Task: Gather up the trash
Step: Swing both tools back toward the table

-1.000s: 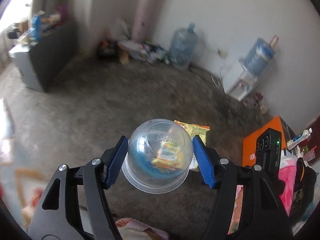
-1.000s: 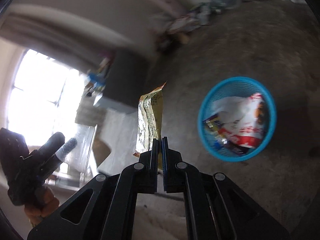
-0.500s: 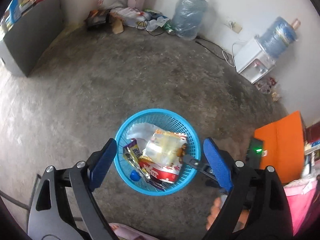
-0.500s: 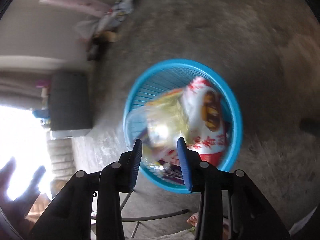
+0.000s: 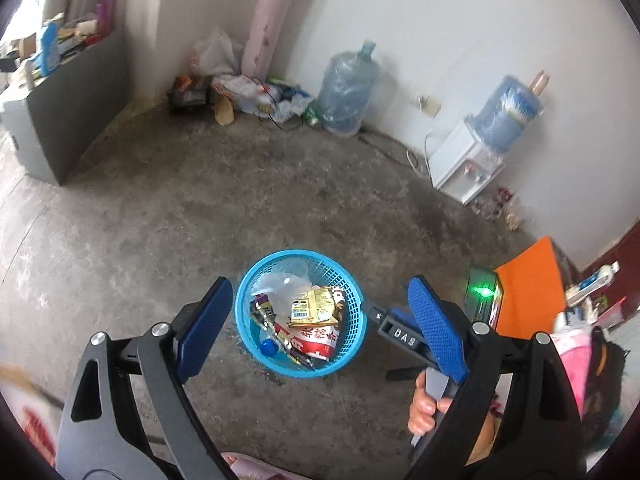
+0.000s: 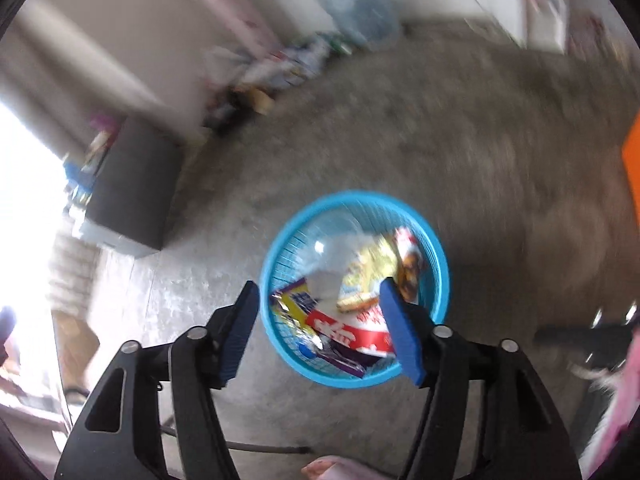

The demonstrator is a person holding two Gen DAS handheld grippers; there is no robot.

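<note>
Where the concrete floor (image 5: 168,208) lies bare in mid-room, a blue mesh basket (image 5: 352,300) is seen standing upright, viewed from above by both wrist cameras. Inside it are gathered a clear plastic cup (image 5: 290,276), a yellow snack packet (image 5: 316,306), a red-and-white wrapper (image 5: 316,340), a small blue ball (image 5: 269,347) and further wrappers, piled loosely against one another. The left gripper (image 5: 320,332) is held above the basket with its blue pads spread wide to either side of the rim; its jaws have just been opening, and nothing is gripped between them. The right gripper (image 6: 322,332) is likewise held over the basket (image 6: 438,256), its jaws having just been opening, with nothing clamped; that view is blurred. A hand (image 5: 426,412) is shown on the right gripper's handle at lower right of the left view. Against the far wall are placed a large water bottle (image 5: 346,94), a water dispenser (image 5: 468,164) and a litter pile (image 5: 248,92).
</note>
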